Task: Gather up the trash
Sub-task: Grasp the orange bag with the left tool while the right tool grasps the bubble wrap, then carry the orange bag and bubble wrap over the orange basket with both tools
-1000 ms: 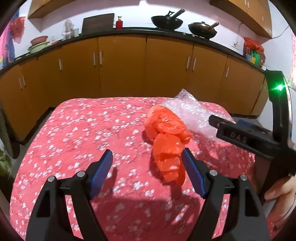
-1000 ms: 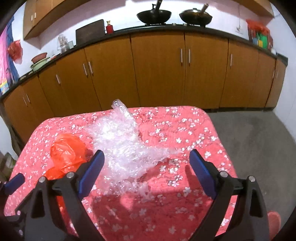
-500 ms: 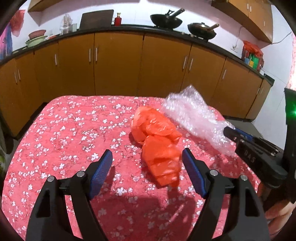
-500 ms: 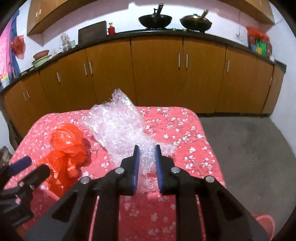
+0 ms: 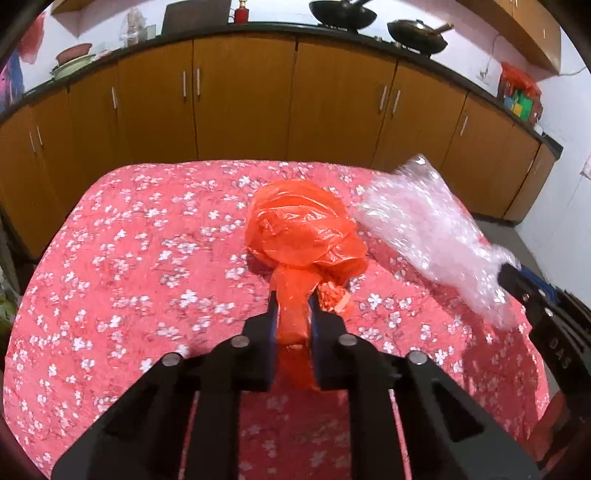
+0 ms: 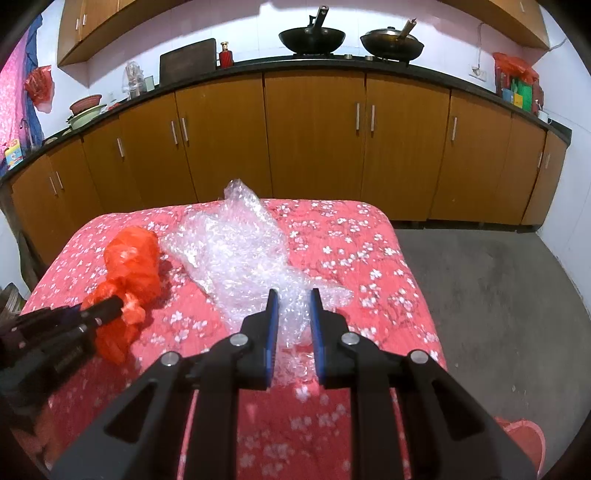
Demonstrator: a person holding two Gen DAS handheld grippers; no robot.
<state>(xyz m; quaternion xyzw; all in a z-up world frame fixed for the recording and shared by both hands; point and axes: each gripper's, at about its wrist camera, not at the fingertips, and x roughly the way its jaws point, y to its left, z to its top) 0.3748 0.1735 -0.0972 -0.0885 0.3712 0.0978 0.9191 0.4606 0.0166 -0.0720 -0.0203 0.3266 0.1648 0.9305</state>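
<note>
A run of orange-brown wooden base cabinets (image 6: 314,147) under a black countertop (image 6: 332,61) is seen along the pale pink wall (image 6: 243,26). Two dark woks (image 6: 312,37) are carried on it. Grey concrete floor (image 6: 491,288) is shown at right.

My black grippers with blue pads (image 5: 272,325) sit over an orange plastic bag (image 5: 303,229), clear bubble wrap (image 6: 240,254), a red white-flowered cloth (image 5: 147,266) and brown cabinets (image 6: 314,140).

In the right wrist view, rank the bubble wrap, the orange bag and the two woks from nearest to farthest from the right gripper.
1. Bubble wrap: pinched in the right gripper.
2. Orange bag: on the table, to the left.
3. Two woks: on the far counter; too close to call.
</note>
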